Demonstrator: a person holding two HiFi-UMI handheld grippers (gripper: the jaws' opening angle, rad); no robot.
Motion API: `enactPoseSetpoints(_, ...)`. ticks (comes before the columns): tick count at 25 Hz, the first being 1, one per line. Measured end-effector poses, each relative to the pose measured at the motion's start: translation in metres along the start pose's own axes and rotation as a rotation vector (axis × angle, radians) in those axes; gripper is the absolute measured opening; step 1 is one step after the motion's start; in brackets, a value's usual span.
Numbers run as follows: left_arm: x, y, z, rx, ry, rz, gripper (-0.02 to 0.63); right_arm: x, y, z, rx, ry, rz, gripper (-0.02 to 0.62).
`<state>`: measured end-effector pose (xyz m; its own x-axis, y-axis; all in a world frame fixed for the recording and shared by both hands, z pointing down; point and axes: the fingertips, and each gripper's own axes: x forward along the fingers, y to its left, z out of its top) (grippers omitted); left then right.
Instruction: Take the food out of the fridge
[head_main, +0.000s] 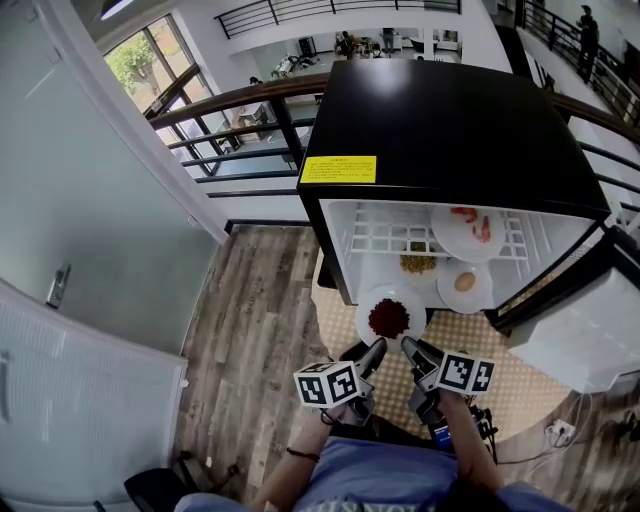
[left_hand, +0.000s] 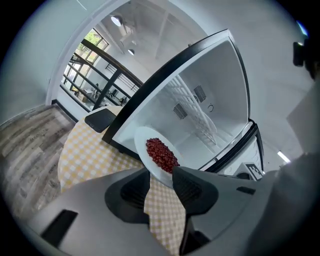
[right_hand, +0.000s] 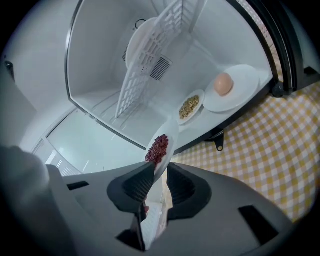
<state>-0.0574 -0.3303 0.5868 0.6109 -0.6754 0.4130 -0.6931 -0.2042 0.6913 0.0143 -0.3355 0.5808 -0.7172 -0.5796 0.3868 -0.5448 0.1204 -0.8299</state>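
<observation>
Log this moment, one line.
left tongs: shut on bean plate | right tongs: shut on bean plate | bean plate: outside fridge | fridge: open, three dishes inside

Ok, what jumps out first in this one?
The left gripper and the right gripper hold a white plate of red food by its near rim, just outside the open black fridge. Inside, a second plate lies on the wire shelf, with an egg plate and a grain dish below.

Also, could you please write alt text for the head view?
The left gripper and right gripper each clamp a white plate of dark red food, held before an open black fridge with three plates of food inside.
</observation>
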Motion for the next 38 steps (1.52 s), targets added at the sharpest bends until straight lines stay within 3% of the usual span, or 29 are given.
enactPoseSetpoints(15,-0.030,-0.070,-0.013,0.055,-0.082,-0.048,0.138,-0.069,0.025,-0.002,0.053,-0.010,0.081,0.087)
enactPoseSetpoints(30,-0.035,-0.071,-0.012,0.078,-0.065,-0.019,0.138,-0.071,0.028,-0.004,0.036,-0.027,0.105,0.089)
enactPoseSetpoints(38,-0.054,-0.074,-0.006,0.101,-0.052,-0.059,0.138,-0.075,0.049,-0.013,0.009,-0.079,0.100,0.089)
